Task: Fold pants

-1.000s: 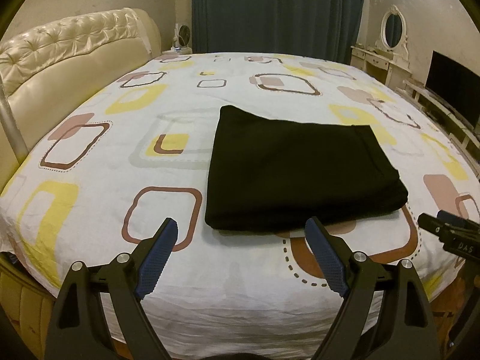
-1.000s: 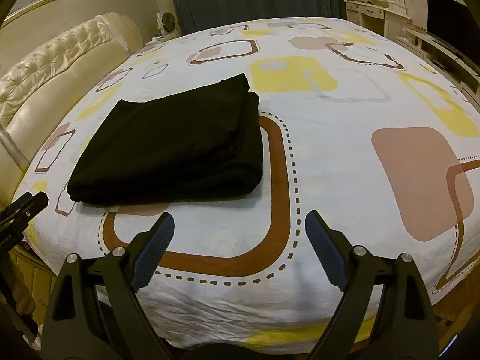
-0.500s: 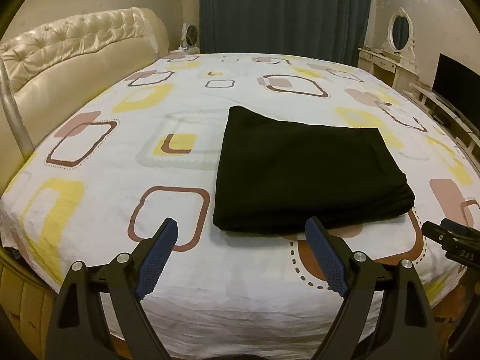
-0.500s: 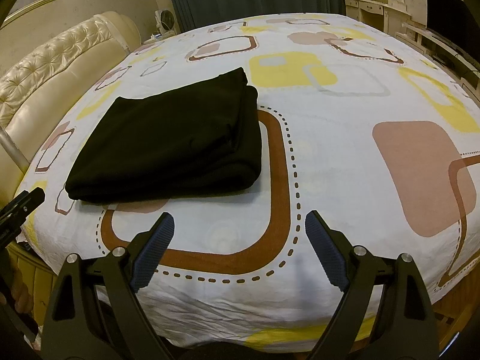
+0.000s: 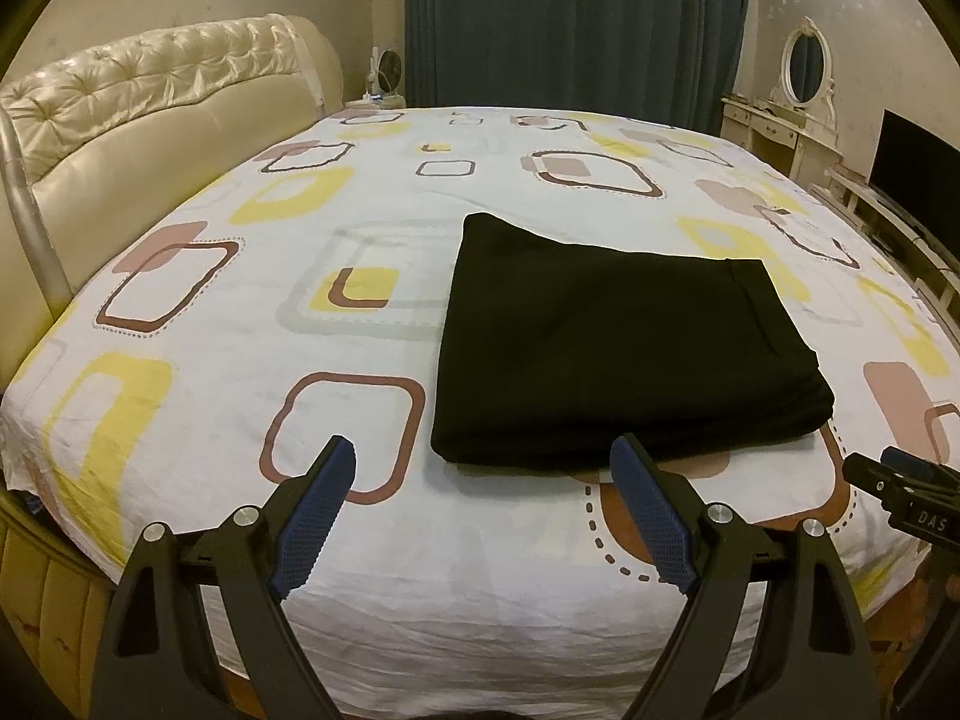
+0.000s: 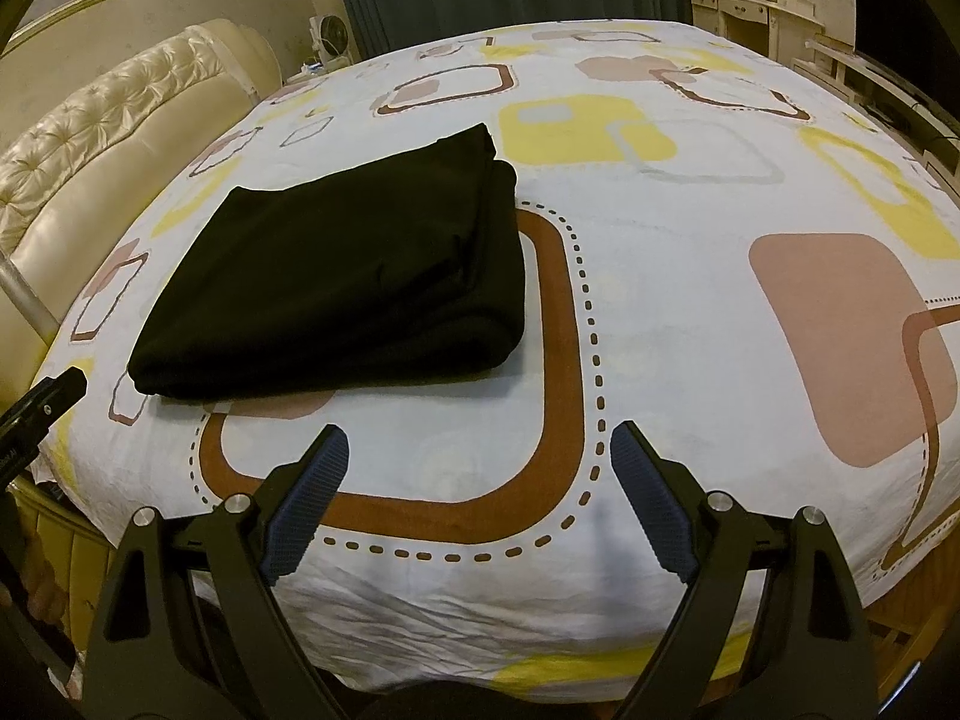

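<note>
- The black fabric pants [image 5: 624, 354], already folded into a thick flat rectangle, lie on the white bedsheet printed with yellow, brown and pink rounded squares [image 5: 240, 312], near the bed's front edge.
- The left gripper [image 5: 483, 468], black-framed with blue ribbed pads, has its jaws spread wide with nothing between them; the pants sit at about 1 o'clock from it, their near folded edge just beyond the right-hand pad.
- The right gripper [image 6: 480, 456] is likewise spread and empty; from it the pants lie at about 11 o'clock, well apart.
- The bundle's long axis runs roughly 9 to 3 o'clock in the left view.
- Judged from this, the left hand is nearer, and the folding looks finished or nearly so.
</note>
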